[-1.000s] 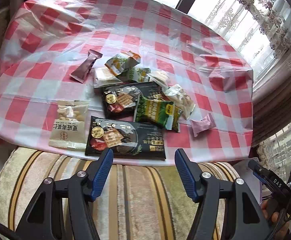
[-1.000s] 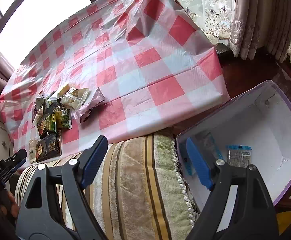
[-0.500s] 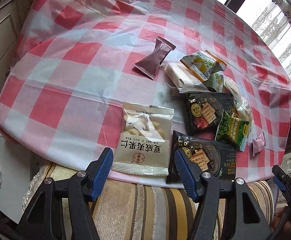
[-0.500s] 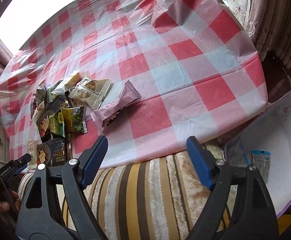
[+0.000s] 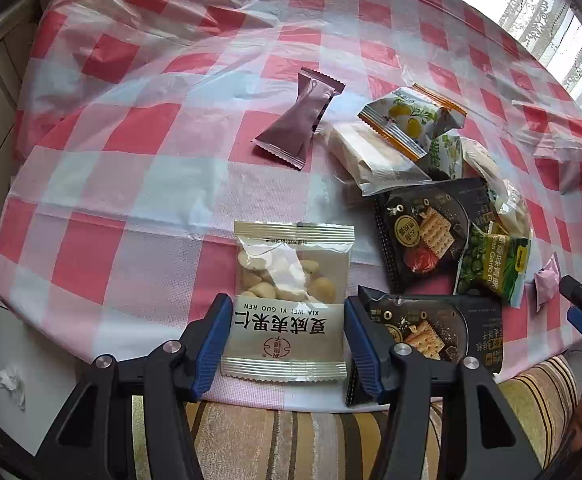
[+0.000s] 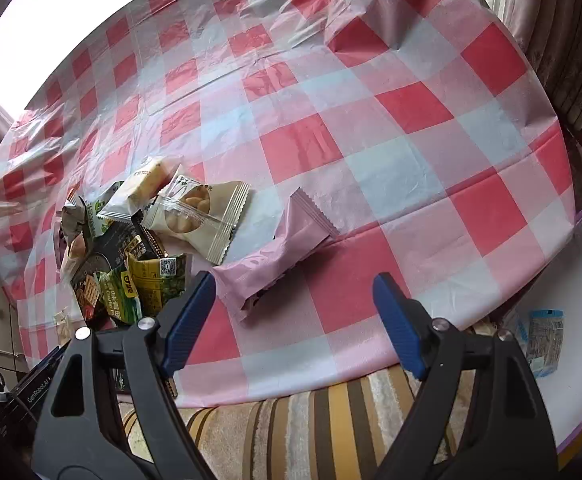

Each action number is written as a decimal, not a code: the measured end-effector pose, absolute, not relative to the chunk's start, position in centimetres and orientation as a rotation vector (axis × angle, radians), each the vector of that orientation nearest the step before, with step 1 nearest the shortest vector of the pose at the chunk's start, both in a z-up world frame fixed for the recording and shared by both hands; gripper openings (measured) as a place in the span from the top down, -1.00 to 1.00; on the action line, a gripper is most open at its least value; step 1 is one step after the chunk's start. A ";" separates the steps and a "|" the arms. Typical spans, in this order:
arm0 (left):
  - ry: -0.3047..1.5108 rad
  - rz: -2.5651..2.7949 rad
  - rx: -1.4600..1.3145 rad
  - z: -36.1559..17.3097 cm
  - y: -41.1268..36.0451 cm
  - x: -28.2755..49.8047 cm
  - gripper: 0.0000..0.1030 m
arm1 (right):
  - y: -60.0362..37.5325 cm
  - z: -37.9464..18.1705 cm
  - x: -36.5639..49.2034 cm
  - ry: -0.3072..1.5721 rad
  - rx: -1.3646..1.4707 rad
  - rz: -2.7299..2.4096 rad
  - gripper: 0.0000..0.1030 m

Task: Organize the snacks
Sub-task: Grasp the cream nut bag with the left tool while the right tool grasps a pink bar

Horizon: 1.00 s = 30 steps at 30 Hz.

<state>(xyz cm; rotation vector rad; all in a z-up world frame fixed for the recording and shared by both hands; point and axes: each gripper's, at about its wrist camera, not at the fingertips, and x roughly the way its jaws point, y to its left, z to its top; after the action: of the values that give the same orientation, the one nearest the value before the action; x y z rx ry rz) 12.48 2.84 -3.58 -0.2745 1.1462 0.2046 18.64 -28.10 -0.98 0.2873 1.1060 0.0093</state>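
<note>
We log the left tool [image 5: 285, 342] over the near edge of the worktop [image 5: 139, 168], its blue pads either side of the nut packet [image 5: 289, 300]. Its jaws have just been closing, and the packet's lower half lies between them; the left pad looks to be at the packet's edge and the right pad just beside the other edge, but we cannot tell whether they press yet. We note the packet's look: a flat cream pouch with crimped seals at both ends, a clear window showing pale nuts, and a white label with black characters reading upside down to us. It lies flat, its near seal at the worktop edge above the striped cushion [image 5: 291, 440].

To its right lies a black cracker packet [image 5: 435, 330], touching the right pad. Farther right is a green pea packet [image 5: 495, 268]. A maroon wrapper [image 5: 303, 120] lies farther off, apart from the heap.

The right tool [image 6: 295, 320] stands wide apart, with nothing between the pads, near a pink packet [image 6: 275, 258]. A white bin [image 6: 579, 360] at the right holds a small blue-edged packet [image 6: 543, 340].
</note>
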 end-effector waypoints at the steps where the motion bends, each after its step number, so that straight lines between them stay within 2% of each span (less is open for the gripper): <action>1: 1.142 0.205 -0.273 -3.6 2.9 12.5 -0.04 | -28.0 -1.1 19.0 1.106 0.297 -0.005 -0.61; 6: 1.124 0.192 -0.288 -3.7 3.3 13.5 -0.01 | -27.3 -1.6 20.3 1.110 0.293 -0.040 -0.61; 9: 1.112 0.183 -0.296 -3.8 3.2 13.8 0.00 | -26.9 -2.1 20.9 1.121 0.273 -0.044 -0.52; 11: 1.104 0.177 -0.304 -3.8 3.3 13.8 0.01 | -26.8 -2.9 21.2 1.155 0.269 -0.046 -0.34; 15: 1.089 0.171 -0.330 -3.8 3.5 13.5 0.04 | -26.1 -2.7 21.0 1.148 0.213 -0.055 -0.13; 17: 1.082 0.169 -0.339 -3.7 3.6 13.2 0.06 | -26.1 -2.5 20.8 1.143 0.206 -0.035 0.28; 19: 1.075 0.166 -0.345 -3.7 3.8 13.0 0.08 | -26.1 -2.5 20.6 1.146 0.204 -0.015 0.49; 22: 1.069 0.166 -0.349 -3.6 3.8 12.6 0.09 | -26.1 -2.5 20.3 1.145 0.205 0.024 0.56; 30: 0.995 0.198 -0.340 -1.8 3.7 10.7 0.10 | -26.5 -0.4 18.3 1.077 0.175 0.085 0.57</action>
<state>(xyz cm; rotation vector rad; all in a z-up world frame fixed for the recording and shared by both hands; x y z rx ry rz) 10.74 3.66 -1.83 -0.3397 0.9950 0.1977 18.32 -26.48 -0.37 0.1749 1.0775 0.0855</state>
